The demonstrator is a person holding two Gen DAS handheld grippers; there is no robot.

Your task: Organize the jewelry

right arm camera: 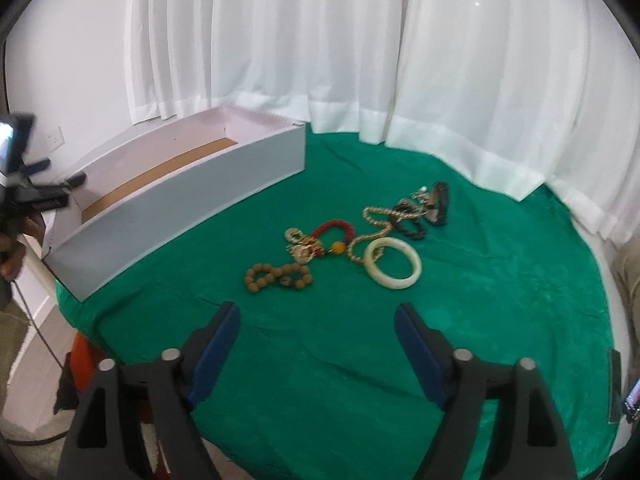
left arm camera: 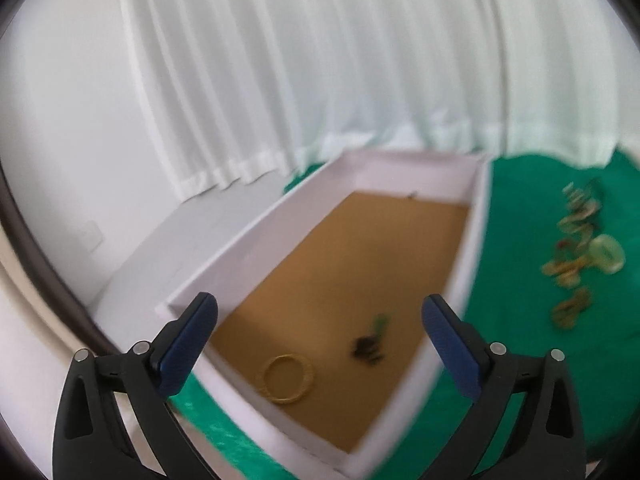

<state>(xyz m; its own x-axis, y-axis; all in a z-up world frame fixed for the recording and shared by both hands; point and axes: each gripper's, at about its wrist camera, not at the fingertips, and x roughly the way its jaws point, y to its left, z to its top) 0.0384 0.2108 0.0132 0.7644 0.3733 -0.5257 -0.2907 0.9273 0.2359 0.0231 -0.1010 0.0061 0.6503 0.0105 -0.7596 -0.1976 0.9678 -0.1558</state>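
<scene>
Left gripper (left arm camera: 320, 336) hung over box (left arm camera: 276, 208), jaws wide, empty; gold bangle (left arm camera: 286, 378) already inside. Right gripper (right arm camera: 316, 344), jaws apart and empty, faced jewelry pile (right arm camera: 352, 236), likely next pick.

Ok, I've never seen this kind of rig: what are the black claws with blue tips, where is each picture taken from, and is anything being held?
The claws are hand-held grippers, one in each of a person's hands, each with a camera looking along its fingers. One picture shows the left gripper over a white box holding a gold bangle and a small dark piece. The other shows the right gripper above a green cloth with a pale bangle, a wooden bead bracelet and chains. Both grippers are open and hold nothing.
</scene>
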